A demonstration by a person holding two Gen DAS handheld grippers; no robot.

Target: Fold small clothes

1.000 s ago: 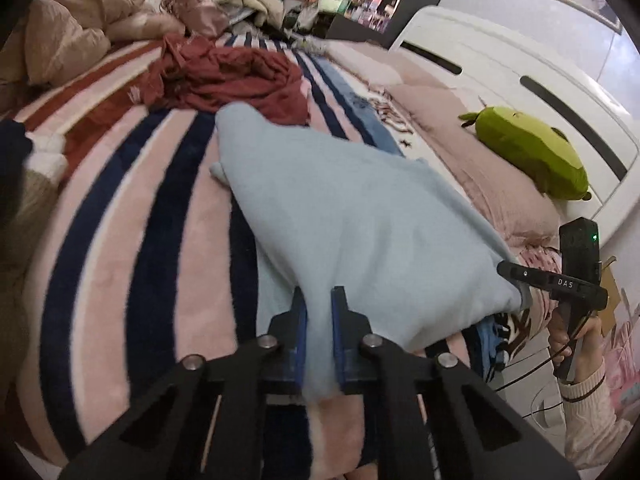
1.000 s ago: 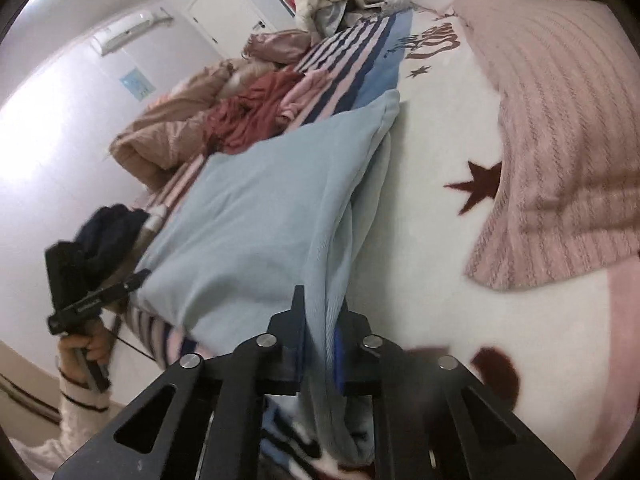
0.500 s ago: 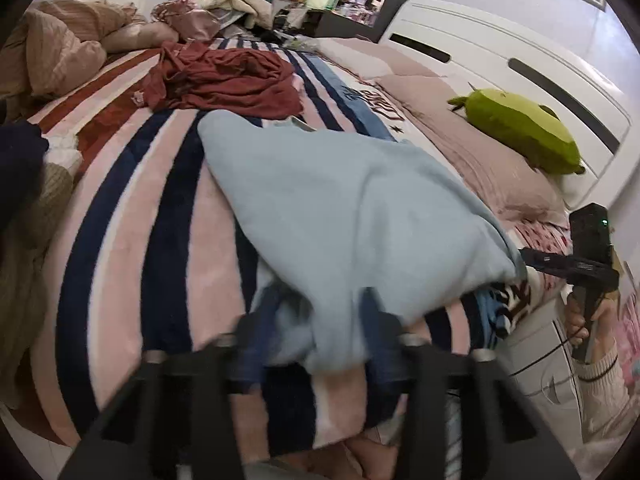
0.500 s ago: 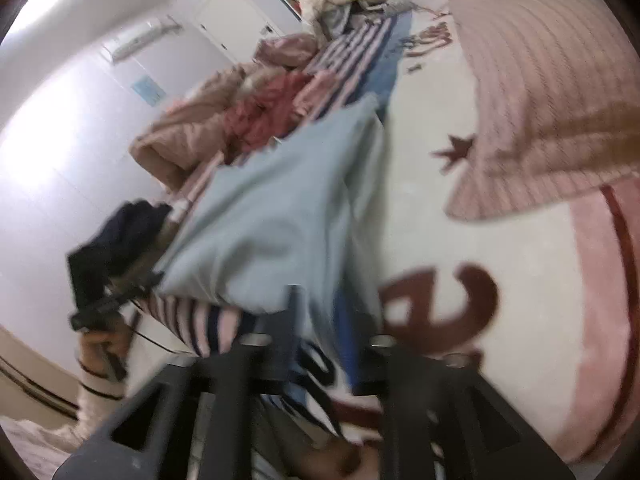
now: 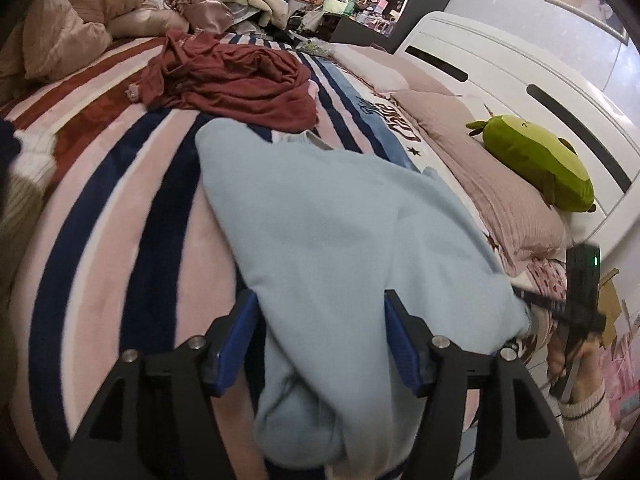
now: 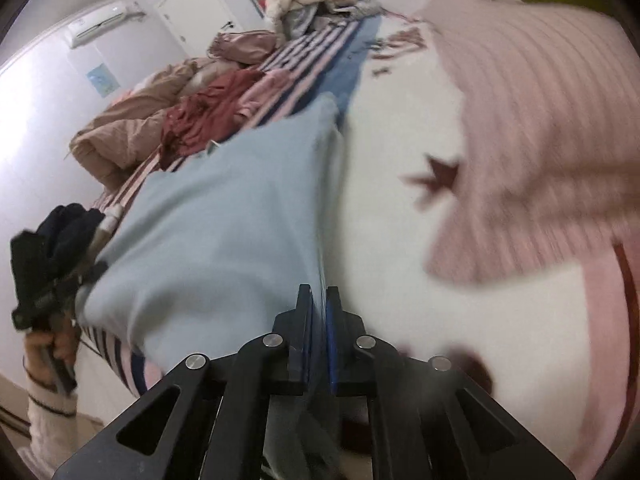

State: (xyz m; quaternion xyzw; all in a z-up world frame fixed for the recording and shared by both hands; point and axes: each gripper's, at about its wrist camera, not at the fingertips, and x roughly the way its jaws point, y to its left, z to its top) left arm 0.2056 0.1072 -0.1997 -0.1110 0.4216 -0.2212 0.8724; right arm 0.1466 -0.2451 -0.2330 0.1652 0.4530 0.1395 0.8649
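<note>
A light blue garment (image 5: 340, 220) lies spread on the striped bed blanket (image 5: 120, 208), and its near end droops over the bed's edge. My left gripper (image 5: 320, 312) straddles that near end with its jaws opening. The cloth lies between the blue pads (image 5: 240, 336), which do not press on it. In the right wrist view my right gripper (image 6: 319, 304) is shut on the thin side edge of the same garment (image 6: 224, 232). Each view shows the other gripper at the garment's far corner, held by a hand (image 5: 568, 356) in a white knit sleeve (image 6: 44, 400).
A crumpled maroon garment (image 5: 240, 80) lies farther up the bed, with a beige duvet (image 5: 68, 28) behind it. A pink ribbed pillow (image 5: 480, 184) and a green plush toy (image 5: 540, 164) sit by the white headboard (image 5: 520, 72). Dark clothes (image 6: 72, 224) are piled at the bed's left side.
My left jaws went from shut on the garment's hem to wide apart, and the hem sagged. My right jaws parted briefly and shut again on the garment's edge.
</note>
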